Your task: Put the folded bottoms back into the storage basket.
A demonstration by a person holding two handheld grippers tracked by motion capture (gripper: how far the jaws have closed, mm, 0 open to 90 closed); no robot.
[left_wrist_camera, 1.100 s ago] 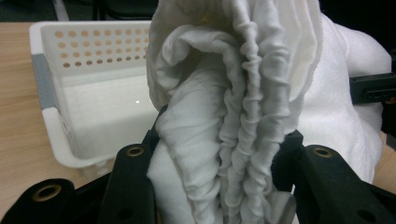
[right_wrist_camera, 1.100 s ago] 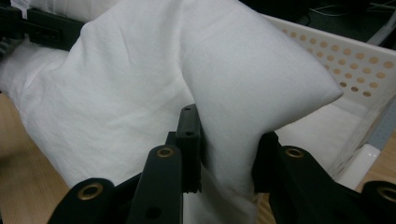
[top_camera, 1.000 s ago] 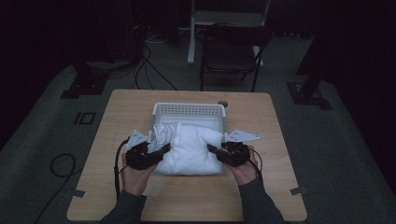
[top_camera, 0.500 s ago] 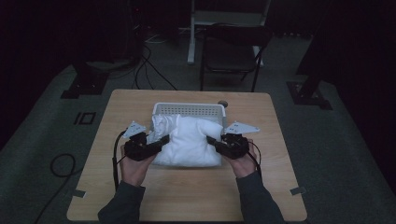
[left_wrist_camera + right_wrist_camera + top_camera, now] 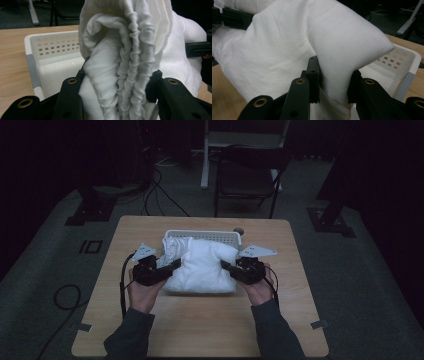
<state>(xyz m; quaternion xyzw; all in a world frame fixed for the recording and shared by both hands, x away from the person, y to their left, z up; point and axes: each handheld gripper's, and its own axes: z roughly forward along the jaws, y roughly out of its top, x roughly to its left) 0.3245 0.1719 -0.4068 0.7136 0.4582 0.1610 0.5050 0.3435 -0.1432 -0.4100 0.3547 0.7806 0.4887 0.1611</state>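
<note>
Held between both grippers, left (image 5: 170, 266) and right (image 5: 227, 266), each pinching bunched cloth (image 5: 202, 265); soft, light, probably best gripped at thick folds over the basket (image 5: 200, 234).

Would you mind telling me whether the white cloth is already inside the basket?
Partly: the white cloth drapes over the basket front rim, its near part outside, pinched at each side.
</note>
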